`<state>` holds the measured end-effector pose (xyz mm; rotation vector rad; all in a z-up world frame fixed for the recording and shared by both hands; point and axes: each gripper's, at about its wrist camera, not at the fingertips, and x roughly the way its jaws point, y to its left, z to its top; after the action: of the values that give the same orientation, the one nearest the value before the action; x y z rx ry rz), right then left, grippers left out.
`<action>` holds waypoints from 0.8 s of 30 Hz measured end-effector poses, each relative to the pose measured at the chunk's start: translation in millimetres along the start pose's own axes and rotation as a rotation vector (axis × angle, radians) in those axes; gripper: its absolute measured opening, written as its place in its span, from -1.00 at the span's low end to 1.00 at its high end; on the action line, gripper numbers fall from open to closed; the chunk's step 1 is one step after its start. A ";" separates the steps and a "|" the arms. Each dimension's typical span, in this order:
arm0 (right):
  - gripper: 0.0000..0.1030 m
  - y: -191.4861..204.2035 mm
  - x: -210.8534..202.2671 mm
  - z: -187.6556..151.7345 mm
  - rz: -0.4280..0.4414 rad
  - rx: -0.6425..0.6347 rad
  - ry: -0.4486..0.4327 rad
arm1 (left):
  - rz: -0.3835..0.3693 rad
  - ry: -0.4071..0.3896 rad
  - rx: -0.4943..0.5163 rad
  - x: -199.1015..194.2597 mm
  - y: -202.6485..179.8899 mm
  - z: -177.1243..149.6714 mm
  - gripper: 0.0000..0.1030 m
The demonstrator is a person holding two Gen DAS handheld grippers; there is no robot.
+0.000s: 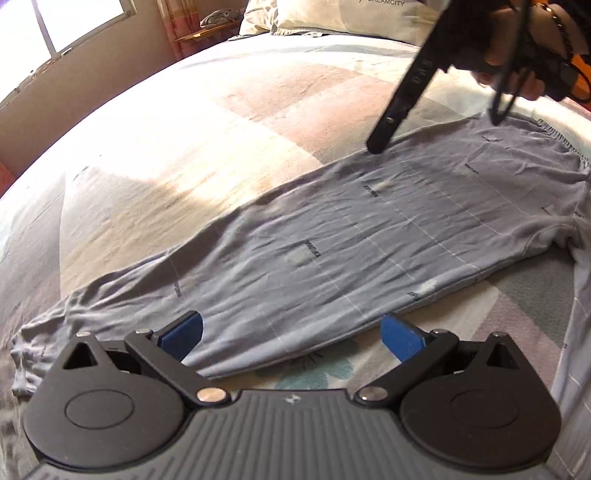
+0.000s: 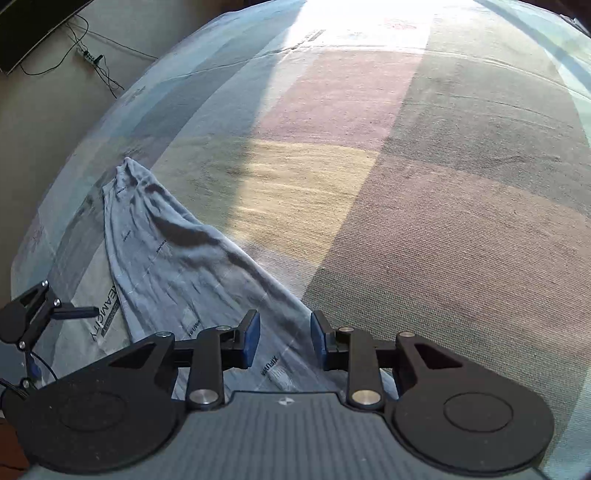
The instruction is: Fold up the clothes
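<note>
Garment: pale grey trousers (image 1: pixel 332 229) lie long and narrow on the bed (image 1: pixel 229 110), seemingly doubled leg over leg, elastic waistband to the right of the left wrist view, cuffs bunched at its lower left.
Cloth state: mostly flat, shallow creases along the length, cuff end rumpled.
Left gripper (image 1: pixel 291 334): jaws spread wide, holding nothing, poised over the near long edge around mid-leg.
Right gripper (image 2: pixel 284 338): jaws parted, nothing between them, low over the far edge nearer the waist.
Step, as I judge it: lengthwise halving looks present; a crosswise fold is not.
Next move calls for: each gripper pinching both layers together at one end, then carrying it evenly over the other.
Surroundings: pillow (image 1: pixel 332 16) at the head of the bed.
</note>
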<state>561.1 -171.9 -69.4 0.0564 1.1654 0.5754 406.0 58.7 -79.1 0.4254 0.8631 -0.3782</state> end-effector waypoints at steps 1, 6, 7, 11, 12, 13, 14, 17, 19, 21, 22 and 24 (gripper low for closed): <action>-0.22 -0.6 -0.3 -11.3 -0.041 0.000 0.006 | 0.016 -0.003 0.018 3.9 5.5 4.2 0.98; 0.18 3.7 4.9 -54.8 -0.139 0.011 -0.040 | -0.060 0.025 -0.153 51.1 45.6 41.4 0.98; 0.38 6.6 5.5 -59.7 -0.131 0.011 -0.056 | -0.083 0.062 -0.195 62.3 52.7 46.5 0.98; 0.65 14.6 7.0 -69.5 -0.135 0.003 -0.089 | -0.050 0.125 -0.319 85.1 84.4 46.4 0.98; 0.68 16.5 7.7 -71.1 -0.138 -0.001 -0.094 | -0.011 0.133 -0.330 87.5 93.5 45.1 0.98; 0.74 17.0 8.2 -72.1 -0.136 -0.001 -0.099 | 0.027 0.141 -0.342 89.8 102.6 43.9 0.98; 0.77 16.4 8.6 -72.3 -0.128 0.005 -0.104 | 0.005 0.131 -0.369 87.6 105.9 43.7 0.98; 0.87 14.9 9.7 -69.4 -0.106 0.033 -0.104 | -0.061 0.102 -0.451 81.2 115.7 43.1 0.98; 0.89 15.7 10.5 -67.7 -0.107 0.041 -0.098 | -0.105 0.083 -0.506 76.9 122.3 42.7 0.98; 0.91 16.6 11.7 -66.6 -0.108 0.046 -0.094 | -0.177 0.076 -0.545 78.9 121.2 43.1 0.98; 0.95 17.2 12.6 -66.9 -0.106 0.046 -0.095 | -0.213 0.077 -0.573 83.0 118.0 41.8 0.98; 1.00 18.6 14.6 -67.4 -0.107 0.044 -0.097 | -0.181 0.078 -0.575 86.0 117.9 38.5 0.98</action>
<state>498.4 -166.1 -103.3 0.0591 1.0798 0.4476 538.6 127.2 -100.8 -0.1724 1.0437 -0.2632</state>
